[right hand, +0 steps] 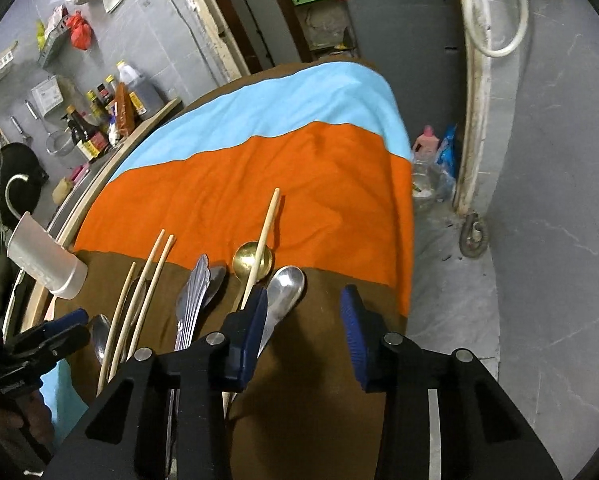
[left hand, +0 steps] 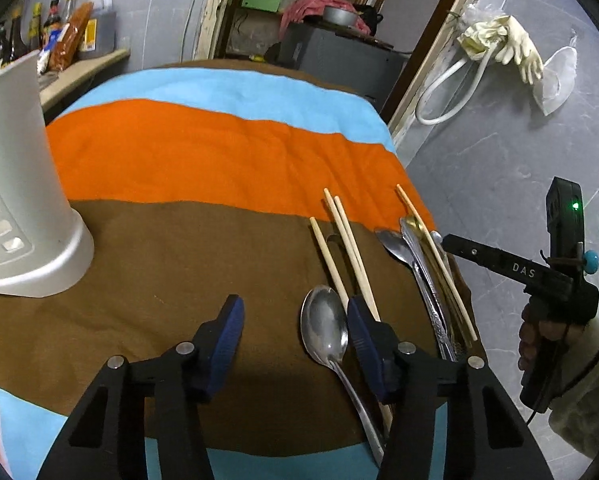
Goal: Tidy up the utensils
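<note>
Barely started: white holder (left hand: 23, 184) looks empty (interior unseen), spoons (left hand: 325, 328) and chopsticks (left hand: 349, 248) loose on bench (left hand: 171, 256). Left hand-held gripper (left hand: 295, 340) and right hand-held gripper (right hand: 305, 320) released, grasping nothing.

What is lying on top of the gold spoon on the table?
One wooden chopstick lies across the gold spoon bowl. The spoon's handle cannot be seen: the right claw covers it.

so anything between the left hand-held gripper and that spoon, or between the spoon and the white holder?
Nothing visible. The left hand-held gripper hangs open just above the spoon, its right finger over the chopsticks lying against the spoon. Only bare cloth lies between the spoon and the white holder.
</note>
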Motion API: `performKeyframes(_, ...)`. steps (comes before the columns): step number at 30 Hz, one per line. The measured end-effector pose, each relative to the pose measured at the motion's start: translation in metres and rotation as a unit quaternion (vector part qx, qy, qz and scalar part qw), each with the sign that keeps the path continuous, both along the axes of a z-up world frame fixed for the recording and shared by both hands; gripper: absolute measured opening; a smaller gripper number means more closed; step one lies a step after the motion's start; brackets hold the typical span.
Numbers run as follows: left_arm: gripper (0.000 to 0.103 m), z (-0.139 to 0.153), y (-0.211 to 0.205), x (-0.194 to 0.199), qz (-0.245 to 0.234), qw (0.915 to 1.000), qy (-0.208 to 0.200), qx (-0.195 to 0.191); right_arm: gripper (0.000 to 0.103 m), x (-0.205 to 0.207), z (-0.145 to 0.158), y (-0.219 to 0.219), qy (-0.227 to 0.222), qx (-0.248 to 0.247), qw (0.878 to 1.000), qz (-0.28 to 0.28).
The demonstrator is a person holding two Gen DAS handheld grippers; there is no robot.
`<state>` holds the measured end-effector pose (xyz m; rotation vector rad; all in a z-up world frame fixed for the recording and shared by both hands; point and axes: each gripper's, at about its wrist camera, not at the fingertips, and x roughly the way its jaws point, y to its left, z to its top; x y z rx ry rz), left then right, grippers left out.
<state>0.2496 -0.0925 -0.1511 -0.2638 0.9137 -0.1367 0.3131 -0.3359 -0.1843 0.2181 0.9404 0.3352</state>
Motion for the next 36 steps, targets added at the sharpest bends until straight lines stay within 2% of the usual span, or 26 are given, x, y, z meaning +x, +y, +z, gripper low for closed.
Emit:
performKeyframes(2, 0.05, -0.004, -0.002, 0.003, -0.001, 1.0, 0.007, 0.0, 0.029, 0.004, -0.004, 0.001, 0.006, -0.001, 1.0, 0.009)
performKeyframes(10, 0.049, -0.01, -0.004, 0.01, 0.007, 0.9997, 0.024, -0.005, 0.019, 0.008, -0.007, 0.002, 0.021, -0.003, 1.0, 0.019)
performKeyframes(14, 0.039, -0.011, 0.0, 0.011, 0.01, 0.9994, 0.031, -0.012, 0.011, 0.011, -0.005, 0.003, 0.027, -0.01, 0.999, 0.016)
performKeyframes(19, 0.029, -0.013, 0.005, 0.015, 0.004, 0.9986, 0.039, -0.036, 0.004, 0.009, -0.003, -0.005, 0.037, 0.017, 0.999, 0.001)
performKeyframes(21, 0.022, -0.015, 0.006, 0.016, 0.002, 0.998, 0.043, -0.046, 0.004, 0.008, -0.002, -0.004, 0.038, 0.025, 0.999, 0.004)
performKeyframes(23, 0.009, -0.017, 0.005, 0.018, -0.001, 0.9973, 0.05, -0.053, 0.003, 0.006, -0.001, 0.002, 0.038, 0.024, 0.999, 0.013)
performKeyframes(29, 0.003, -0.01, 0.003, 0.015, -0.006, 0.9979, 0.043, -0.049, 0.002, -0.002, 0.005, 0.018, 0.033, 0.022, 0.999, 0.011)
performKeyframes(36, 0.002, 0.011, 0.013, -0.001, 0.011, 0.9995, 0.017, -0.025, 0.002, -0.022, 0.023, 0.033, 0.015, 0.017, 1.0, 0.003)
